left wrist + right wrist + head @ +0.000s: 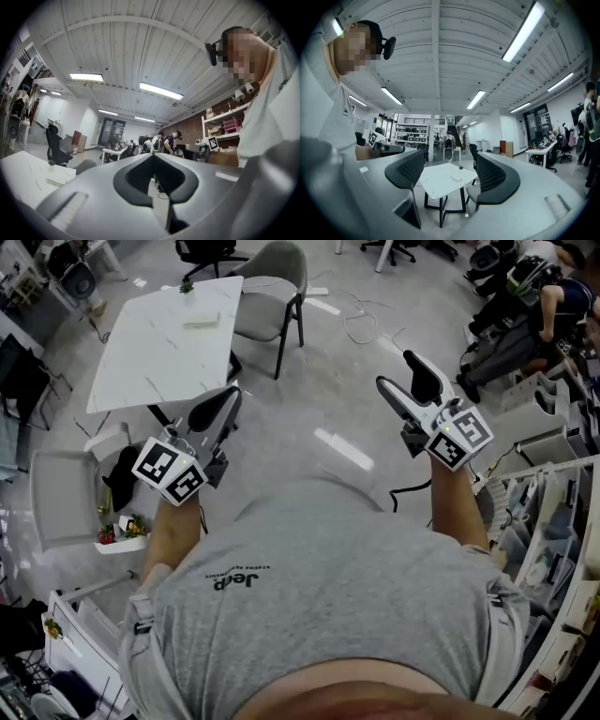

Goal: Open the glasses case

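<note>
A pale flat glasses case [201,320] lies closed on the white marble-look table [150,362], far ahead of me across the floor. It also shows small on that table in the right gripper view, glasses case [455,177], and in the left gripper view, glasses case [59,179]. I hold both grippers raised in front of my chest, well away from the table. My left gripper [232,396] [152,155] is shut with its tips touching and nothing in it. My right gripper [394,369] [449,166] is open, and the table shows between its pads [498,180].
A grey chair [272,282] stands at the table's far side, with a small green item [187,286] on the table's far edge. A white chair [58,498] is at my left, shelving [553,540] at my right. Cables [361,326] lie on the floor, and a person [553,306] sits far right.
</note>
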Available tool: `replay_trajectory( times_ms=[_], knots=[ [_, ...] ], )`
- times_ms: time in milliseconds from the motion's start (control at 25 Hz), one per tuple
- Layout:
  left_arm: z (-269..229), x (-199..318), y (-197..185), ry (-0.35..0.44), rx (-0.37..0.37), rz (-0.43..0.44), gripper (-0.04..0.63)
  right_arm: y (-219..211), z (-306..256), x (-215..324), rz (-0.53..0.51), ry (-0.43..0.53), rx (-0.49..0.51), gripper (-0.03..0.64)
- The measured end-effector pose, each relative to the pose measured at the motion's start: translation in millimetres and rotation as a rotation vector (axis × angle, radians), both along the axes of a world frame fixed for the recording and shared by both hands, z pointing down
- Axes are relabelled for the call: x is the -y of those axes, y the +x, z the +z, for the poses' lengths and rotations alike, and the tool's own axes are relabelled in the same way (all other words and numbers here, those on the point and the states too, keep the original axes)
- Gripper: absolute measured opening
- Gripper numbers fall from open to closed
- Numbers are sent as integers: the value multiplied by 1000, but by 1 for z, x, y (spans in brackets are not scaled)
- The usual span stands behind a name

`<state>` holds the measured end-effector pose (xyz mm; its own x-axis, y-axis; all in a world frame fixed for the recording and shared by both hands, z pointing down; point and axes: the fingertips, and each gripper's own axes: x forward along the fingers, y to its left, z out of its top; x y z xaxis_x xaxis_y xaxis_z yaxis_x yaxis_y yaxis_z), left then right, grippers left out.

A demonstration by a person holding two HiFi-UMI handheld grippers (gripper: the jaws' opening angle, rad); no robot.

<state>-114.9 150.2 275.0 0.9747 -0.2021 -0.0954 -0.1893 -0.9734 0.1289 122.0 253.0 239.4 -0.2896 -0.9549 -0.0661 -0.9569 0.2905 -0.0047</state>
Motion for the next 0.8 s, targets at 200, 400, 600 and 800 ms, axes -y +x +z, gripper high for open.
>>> replay_trajectory(
  times_ms=[200,400,600,800],
  knots=[
    [-7,88,-14,0,-4,28,48,-21,-6,83,12,-7,-4,345],
    [-1,149,-15,-14,-5,33,48,-21,-3,139,20,-28,-6,345],
    [11,192,-4,-43,-5,34,48,-6,8,172,38,-42,6,345],
    [21,220,36,-54,30,32,48,34,26,202,25,-66,38,345]
  ],
)
